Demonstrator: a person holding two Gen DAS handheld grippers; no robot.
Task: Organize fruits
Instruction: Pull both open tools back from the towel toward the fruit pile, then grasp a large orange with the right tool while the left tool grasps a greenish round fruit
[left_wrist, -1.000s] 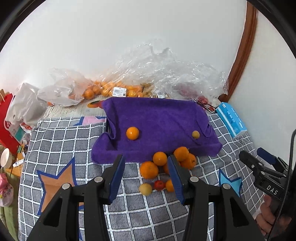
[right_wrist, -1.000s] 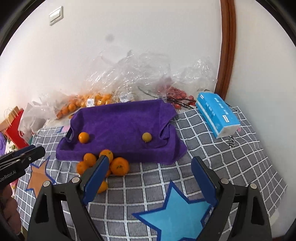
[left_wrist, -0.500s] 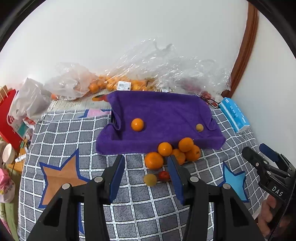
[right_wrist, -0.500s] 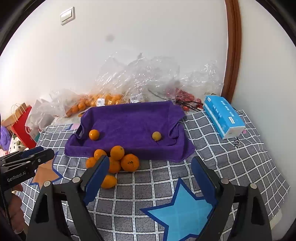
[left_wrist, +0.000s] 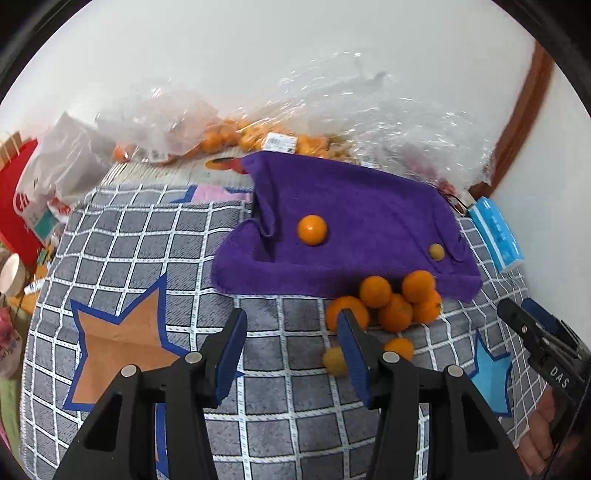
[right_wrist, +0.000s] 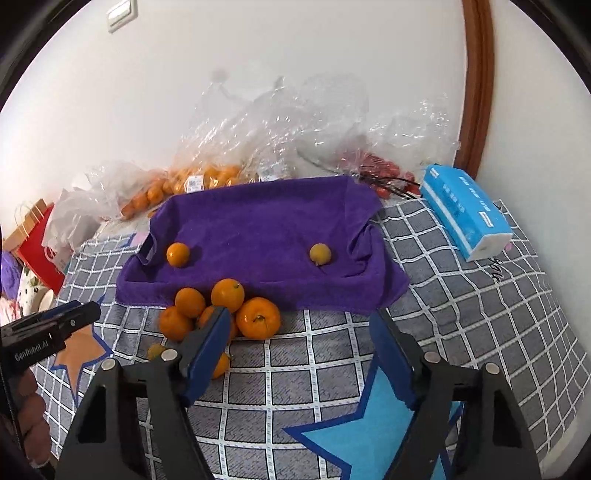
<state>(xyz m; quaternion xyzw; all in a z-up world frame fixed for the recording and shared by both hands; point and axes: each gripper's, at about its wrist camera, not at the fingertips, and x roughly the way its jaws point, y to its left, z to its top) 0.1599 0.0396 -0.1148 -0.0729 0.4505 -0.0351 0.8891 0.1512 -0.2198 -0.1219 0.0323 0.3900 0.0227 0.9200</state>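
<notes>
A purple towel-lined tray (left_wrist: 369, 206) (right_wrist: 258, 218) lies on the checked cloth. On it sit one orange (left_wrist: 312, 230) (right_wrist: 178, 254) and one small yellow fruit (left_wrist: 437, 252) (right_wrist: 320, 253). A pile of oranges (left_wrist: 395, 299) (right_wrist: 221, 306) lies on the cloth just before the tray's front edge, with small yellow and orange fruits (left_wrist: 334, 362) (right_wrist: 157, 350) nearer me. My left gripper (left_wrist: 291, 332) is open and empty, left of the pile. My right gripper (right_wrist: 301, 332) is open and empty, to the right of the pile.
Clear plastic bags (left_wrist: 332, 122) (right_wrist: 277, 129) with oranges and red fruit lie behind the tray against the wall. A blue tissue pack (left_wrist: 496, 232) (right_wrist: 465, 210) lies right of the tray. A red bag (left_wrist: 18, 206) stands at the far left.
Both grippers have drawn back and shifted; the left view has swung left, so the fruit pile now sits right of its fingers. No fruit has moved.
</notes>
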